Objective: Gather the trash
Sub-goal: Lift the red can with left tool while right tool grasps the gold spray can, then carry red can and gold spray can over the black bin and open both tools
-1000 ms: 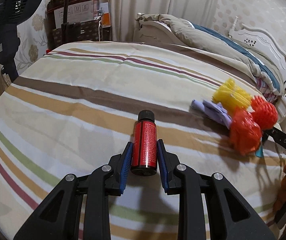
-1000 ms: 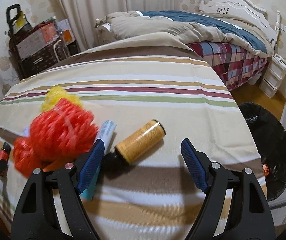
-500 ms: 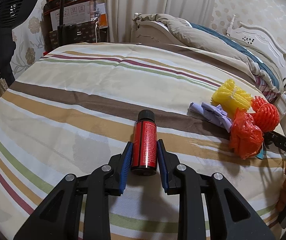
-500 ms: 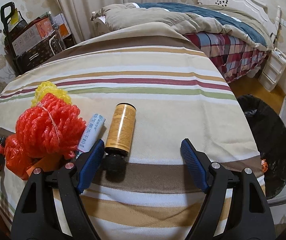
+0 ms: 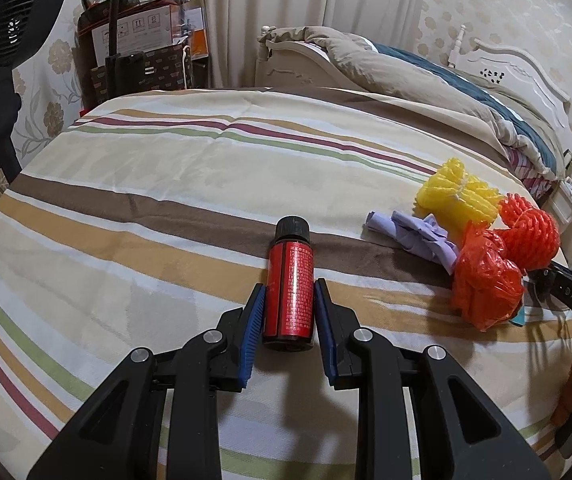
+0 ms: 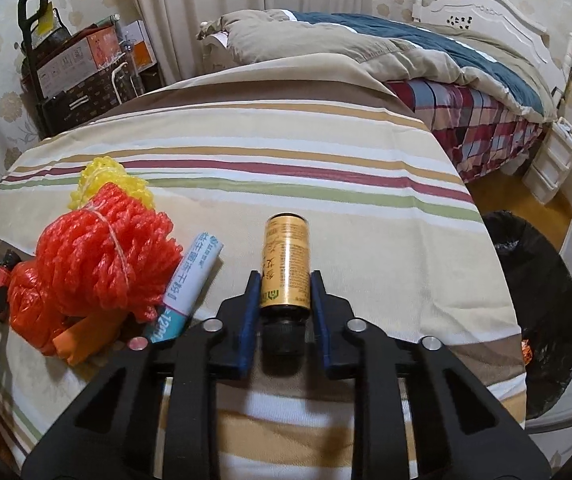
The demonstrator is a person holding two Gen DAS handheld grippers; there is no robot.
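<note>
My right gripper has just closed: a moment ago its fingers stood wide around the gold bottle, and now both pads press its sides near the black cap, which points back toward my camera. So I judge that grasp made. My left gripper is unchanged, fingers clenched on the red bottle, cap pointing away. Both bottles lie on the striped bedcover, not yet lifted. The red net bundle, yellow net, crumpled purple wrapper and white tube remain on it, near the gold bottle. The black-lined bin stands on the floor off the right edge, so I reckon carrying both bottles there comes next.
</note>
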